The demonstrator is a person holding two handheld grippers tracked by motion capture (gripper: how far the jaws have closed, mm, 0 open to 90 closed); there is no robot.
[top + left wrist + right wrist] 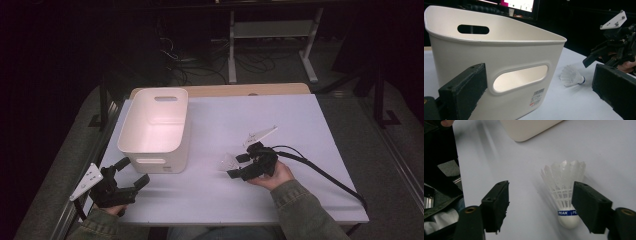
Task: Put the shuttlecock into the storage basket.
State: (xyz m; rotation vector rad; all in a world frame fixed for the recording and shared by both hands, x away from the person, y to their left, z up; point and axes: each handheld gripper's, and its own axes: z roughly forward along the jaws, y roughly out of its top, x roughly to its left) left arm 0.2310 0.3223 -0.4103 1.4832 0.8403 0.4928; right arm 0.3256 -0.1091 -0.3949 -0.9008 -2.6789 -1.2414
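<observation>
Right gripper (540, 207) is over the white table (300, 125), jaws well apart with nothing pinched between them. The shuttlecock (565, 195) lies on its side on the tabletop just inside the right-hand jaw as that camera sees it, cork toward the gripper, feather skirt fanning away. A blue band with "PEAK" on it wraps the cork (sharp enough to read). That jaw overlaps the shuttlecock's edge in the picture; whether it touches, can't tell. No grip either way.

From above, the right gripper (239, 165) sits right of centre, the right hand (272, 175) behind it, cable trailing to the table's right edge. The shuttlecock (229, 161) shows pale at the jaw tips.

Over on the left, the left gripper (134, 172) is at the near left corner, jaws spread wide and empty, pointing at the white bin (155, 127). In its own view the bin (499, 62) looms close, handle slot facing the camera, barcode sticker low on the wall. The shuttlecock (571, 76) lies on the table beyond the bin's right corner, apart from it
</observation>
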